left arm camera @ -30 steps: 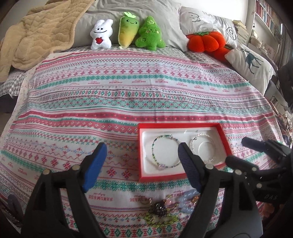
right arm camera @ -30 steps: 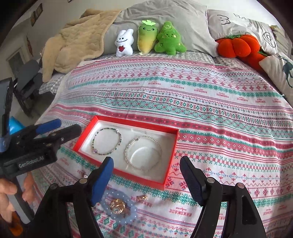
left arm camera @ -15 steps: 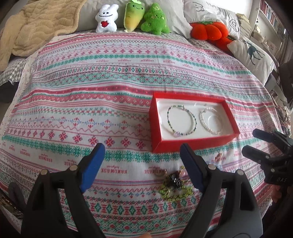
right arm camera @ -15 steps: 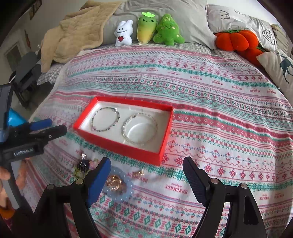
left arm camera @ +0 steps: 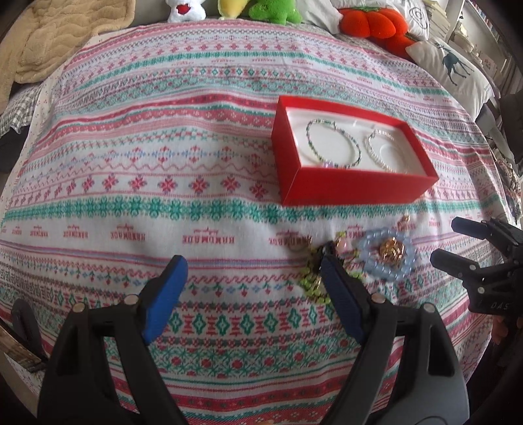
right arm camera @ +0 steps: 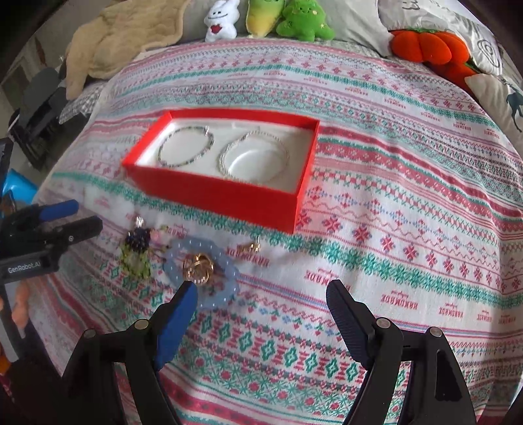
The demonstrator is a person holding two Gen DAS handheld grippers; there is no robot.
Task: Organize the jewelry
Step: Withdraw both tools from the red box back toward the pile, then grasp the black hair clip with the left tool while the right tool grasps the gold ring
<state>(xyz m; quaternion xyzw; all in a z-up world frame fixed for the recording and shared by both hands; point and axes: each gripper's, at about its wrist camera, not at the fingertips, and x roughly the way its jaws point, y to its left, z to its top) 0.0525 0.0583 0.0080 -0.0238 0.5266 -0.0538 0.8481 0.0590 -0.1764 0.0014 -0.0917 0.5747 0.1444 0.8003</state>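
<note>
A red box [left arm camera: 353,191] [right arm camera: 215,196] with a white lining sits on the patterned bedspread. In it lie a green-beaded bracelet [left arm camera: 331,145] [right arm camera: 186,147] and a pearl bracelet [left arm camera: 382,150] [right arm camera: 253,157]. Loose jewelry lies in front of the box: a pale blue bead bracelet [left arm camera: 390,269] [right arm camera: 225,294] with a gold piece [left arm camera: 392,250] [right arm camera: 197,268] inside it, a green and dark beaded piece [left arm camera: 312,281] [right arm camera: 137,251], and a small gold earring [right arm camera: 250,246]. My left gripper [left arm camera: 251,271] is open, its right finger over the green piece. My right gripper [right arm camera: 261,294] is open, just in front of the blue bracelet.
Plush toys [right arm camera: 271,19], an orange pumpkin cushion [left arm camera: 372,23] [right arm camera: 431,49] and pillows line the head of the bed. A beige blanket [left arm camera: 49,39] [right arm camera: 127,36] lies at the back left. The bed edge drops off at the left [right arm camera: 39,137].
Both grippers have drawn back toward the near side and tilted down; the box now sits farther up in both views and the loose jewelry lies nearer the fingertips. Both stay open.
</note>
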